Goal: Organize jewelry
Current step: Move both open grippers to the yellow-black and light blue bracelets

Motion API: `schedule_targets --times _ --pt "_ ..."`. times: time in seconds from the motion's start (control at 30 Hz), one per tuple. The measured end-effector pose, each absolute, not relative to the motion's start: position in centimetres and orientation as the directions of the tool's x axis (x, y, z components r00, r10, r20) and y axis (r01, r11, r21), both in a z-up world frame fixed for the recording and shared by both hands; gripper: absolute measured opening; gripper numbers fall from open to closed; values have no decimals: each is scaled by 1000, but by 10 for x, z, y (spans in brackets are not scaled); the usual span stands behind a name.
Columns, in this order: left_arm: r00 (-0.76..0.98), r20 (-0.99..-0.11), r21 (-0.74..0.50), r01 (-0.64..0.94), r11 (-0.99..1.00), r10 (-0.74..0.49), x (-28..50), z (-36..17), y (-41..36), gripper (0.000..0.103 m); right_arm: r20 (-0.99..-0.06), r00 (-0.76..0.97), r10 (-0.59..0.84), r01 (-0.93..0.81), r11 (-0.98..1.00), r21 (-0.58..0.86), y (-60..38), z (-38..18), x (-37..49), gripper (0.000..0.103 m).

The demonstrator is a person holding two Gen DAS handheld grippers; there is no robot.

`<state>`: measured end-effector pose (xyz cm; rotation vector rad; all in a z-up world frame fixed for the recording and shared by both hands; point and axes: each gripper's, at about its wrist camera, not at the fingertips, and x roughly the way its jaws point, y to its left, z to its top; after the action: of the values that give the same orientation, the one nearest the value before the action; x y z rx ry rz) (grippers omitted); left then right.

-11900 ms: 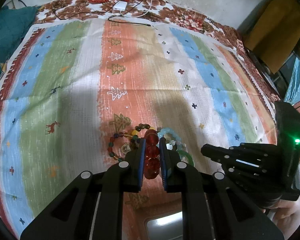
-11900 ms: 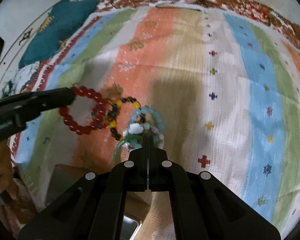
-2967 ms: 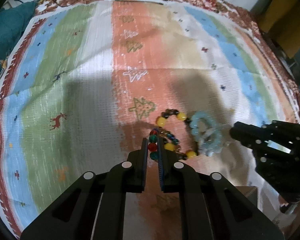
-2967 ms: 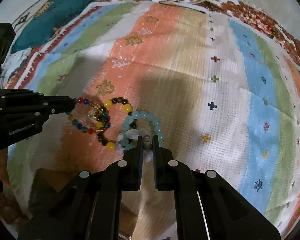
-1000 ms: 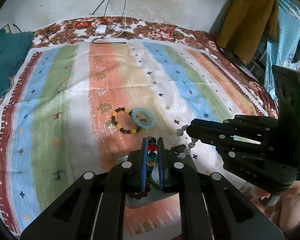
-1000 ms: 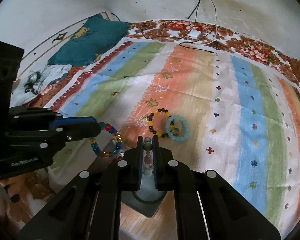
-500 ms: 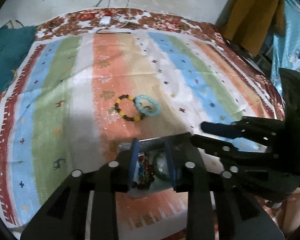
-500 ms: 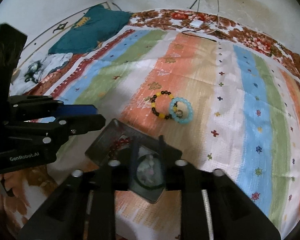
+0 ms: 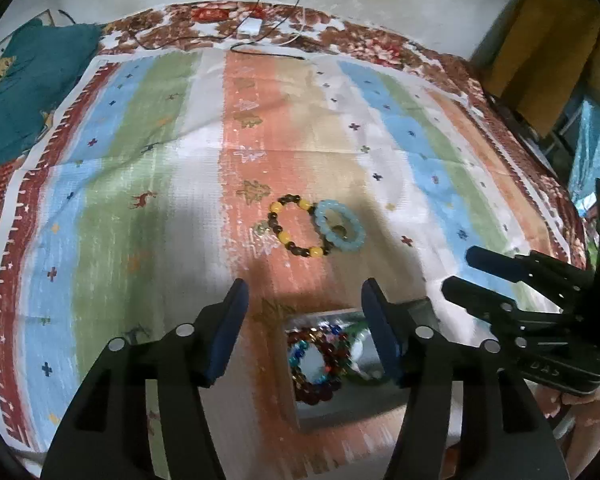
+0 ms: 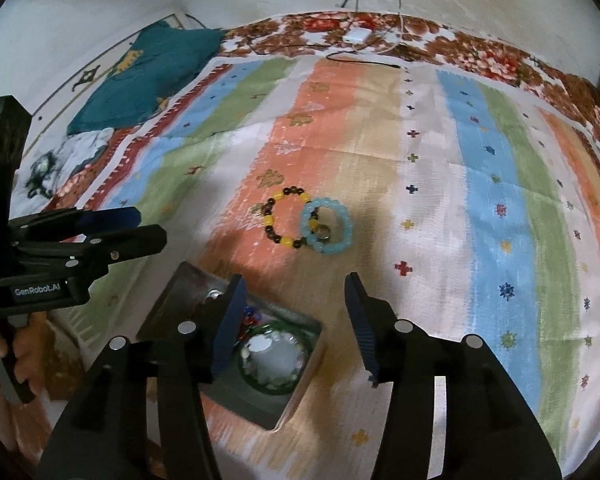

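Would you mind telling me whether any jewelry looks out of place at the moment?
Two pieces do. The yellow-and-dark beaded bracelet and the light blue bracelet lie loose on the striped cloth, touching each other, while the other bracelets sit in the metal box. Both the left gripper and the right gripper are open and empty.

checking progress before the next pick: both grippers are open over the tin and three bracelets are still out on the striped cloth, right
Not three: two. The right wrist view shows only the yellow-and-dark bead bracelet and the light blue bracelet on the striped cloth. Both the left gripper and right gripper are open over the tin.
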<state>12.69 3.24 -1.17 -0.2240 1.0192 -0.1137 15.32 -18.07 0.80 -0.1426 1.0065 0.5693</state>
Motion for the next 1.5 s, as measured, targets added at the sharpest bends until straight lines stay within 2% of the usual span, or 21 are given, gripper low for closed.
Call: schedule_targets --times 0.1,0.23,0.3,0.37,0.93,1.5 --pt "517 -831 -243 -3 970 -206 135 -14 35 72 -835 385 394 -500 849 170 -181 5 161 57" --pt "514 -839 -217 -10 976 -181 146 -18 37 73 -838 403 367 -480 865 148 -178 2 172 61" --pt "515 -840 -206 -12 978 -171 150 -19 38 81 -822 449 351 -443 886 136 -180 4 176 62" --pt "521 -840 -188 -13 982 -153 154 -20 37 85 -816 473 331 -427 897 116 -179 4 183 67" --pt "431 -886 -205 -28 978 -174 215 -60 49 87 -880 385 278 -406 907 109 -166 -37 232 68" --pt "389 -910 -158 -14 987 -140 249 -88 54 84 -901 361 239 -397 914 84 -152 -64 260 68"
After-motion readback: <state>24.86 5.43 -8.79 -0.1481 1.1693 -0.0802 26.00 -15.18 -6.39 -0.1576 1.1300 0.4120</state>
